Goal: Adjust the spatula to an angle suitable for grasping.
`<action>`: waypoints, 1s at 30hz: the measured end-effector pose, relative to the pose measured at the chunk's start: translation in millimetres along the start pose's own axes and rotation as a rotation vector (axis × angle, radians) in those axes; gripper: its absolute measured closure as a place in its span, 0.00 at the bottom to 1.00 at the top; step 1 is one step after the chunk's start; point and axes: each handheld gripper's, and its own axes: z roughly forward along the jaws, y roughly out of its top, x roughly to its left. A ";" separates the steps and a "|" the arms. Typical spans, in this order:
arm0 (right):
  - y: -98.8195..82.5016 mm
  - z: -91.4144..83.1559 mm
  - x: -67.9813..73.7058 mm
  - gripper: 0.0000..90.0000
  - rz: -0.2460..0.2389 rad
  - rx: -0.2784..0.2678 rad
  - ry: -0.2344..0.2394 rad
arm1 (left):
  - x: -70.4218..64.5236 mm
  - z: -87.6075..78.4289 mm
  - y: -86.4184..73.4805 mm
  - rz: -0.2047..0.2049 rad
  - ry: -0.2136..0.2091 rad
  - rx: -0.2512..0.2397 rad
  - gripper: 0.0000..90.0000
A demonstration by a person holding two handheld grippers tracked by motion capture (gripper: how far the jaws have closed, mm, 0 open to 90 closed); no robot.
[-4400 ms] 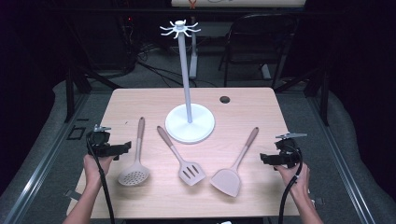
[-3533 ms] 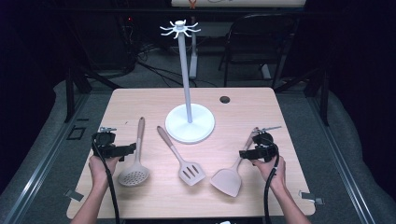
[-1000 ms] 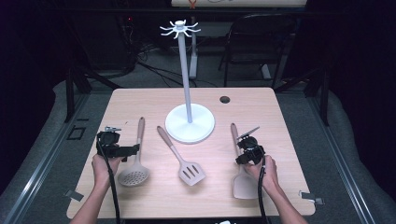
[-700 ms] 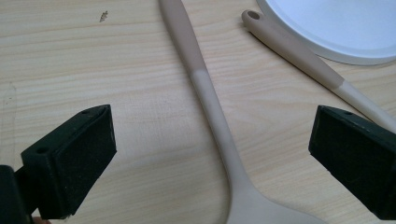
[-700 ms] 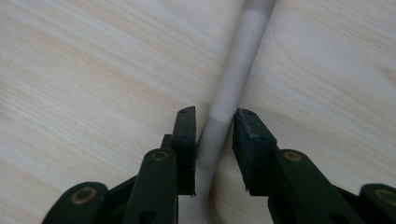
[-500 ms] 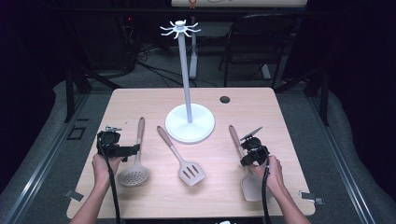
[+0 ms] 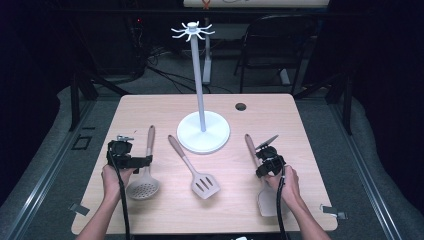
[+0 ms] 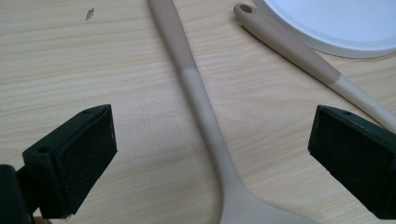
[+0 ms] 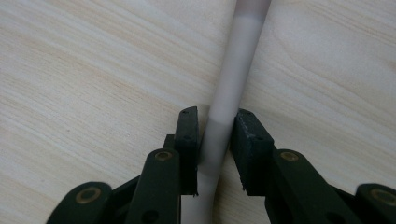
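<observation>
Three beige utensils lie on the wooden table (image 7: pixel 300 125). A round skimmer (image 7: pixel 142 187) is at the left, a slotted spatula (image 7: pixel 204 184) in the middle and a solid spatula (image 7: pixel 267 202) at the right. My left gripper (image 7: pixel 146 160) stands open astride the skimmer's handle (image 8: pixel 196 93) without touching it. My right gripper (image 7: pixel 262 161) points down at the solid spatula's handle (image 9: pixel 238 60). Its jaws have just been closing, and both pads now press on the handle.
A white stand with a round base (image 7: pixel 204 132) and a hooked top (image 7: pixel 192 31) rises behind the utensils. Its base edge (image 8: pixel 336 23) lies close to the slotted spatula's handle (image 8: pixel 289 46). A dark hole (image 7: pixel 241 106) sits at the table's back right.
My right hand came in from the table's right edge to the solid spatula, whose handle has swung from slanting right to pointing away. My left hand shifted right over the skimmer handle.
</observation>
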 end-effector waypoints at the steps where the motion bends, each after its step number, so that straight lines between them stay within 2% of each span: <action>1: 0.2 -0.9 -0.5 0.81 0.001 0.006 -0.010 | -0.4 0.2 -0.2 0.001 0.000 0.001 0.01; 2: 0.1 -1.0 -3.1 0.81 0.003 0.011 0.015 | -0.6 -0.2 -0.4 0.002 -0.001 0.003 0.01; 6: -0.6 -1.0 -7.3 0.82 0.020 0.008 0.039 | 1.6 -2.2 -1.6 -0.006 -0.003 -0.005 0.01; 7: -0.7 -2.1 -8.4 0.82 0.019 0.014 0.027 | 2.3 -2.5 -1.9 -0.009 -0.002 -0.004 0.01; 9: -1.3 -0.4 -8.5 0.82 0.035 0.001 0.063 | 4.4 -2.8 -2.5 -0.012 -0.006 -0.001 0.01; 11: -1.0 -1.0 -7.8 0.83 0.039 0.005 0.044 | 5.0 -1.9 -3.0 -0.015 -0.005 -0.001 0.01; 15: -1.1 -1.0 -6.1 0.84 0.037 0.008 0.047 | 6.2 -0.3 -3.6 -0.013 -0.013 0.005 0.01; 19: -1.6 -0.2 -2.6 0.86 0.036 -0.001 0.058 | 3.7 0.2 -3.3 -0.010 -0.012 0.004 0.01; 20: -2.1 -0.5 -2.3 0.86 0.035 -0.001 0.074 | 1.9 0.2 -3.1 -0.009 -0.013 0.004 0.01; 24: -2.8 -0.4 -0.1 0.87 0.029 -0.005 0.080 | -2.1 -0.9 -2.5 0.015 -0.014 0.003 0.01; 27: -2.4 -0.8 1.0 0.87 0.023 -0.006 0.078 | -1.8 -2.5 -3.1 0.016 -0.013 0.004 0.01; 28: -3.0 -0.6 2.9 0.87 0.043 -0.032 0.075 | -1.5 -2.9 -3.3 0.014 -0.012 0.001 0.01; 29: -2.2 -2.7 1.2 0.87 0.018 -0.014 0.081 | -1.0 -3.5 -3.5 0.013 -0.011 -0.002 0.01; 30: -2.5 -6.6 2.1 0.87 0.011 -0.025 0.074 | -0.5 -3.9 -3.5 0.011 -0.010 -0.005 0.01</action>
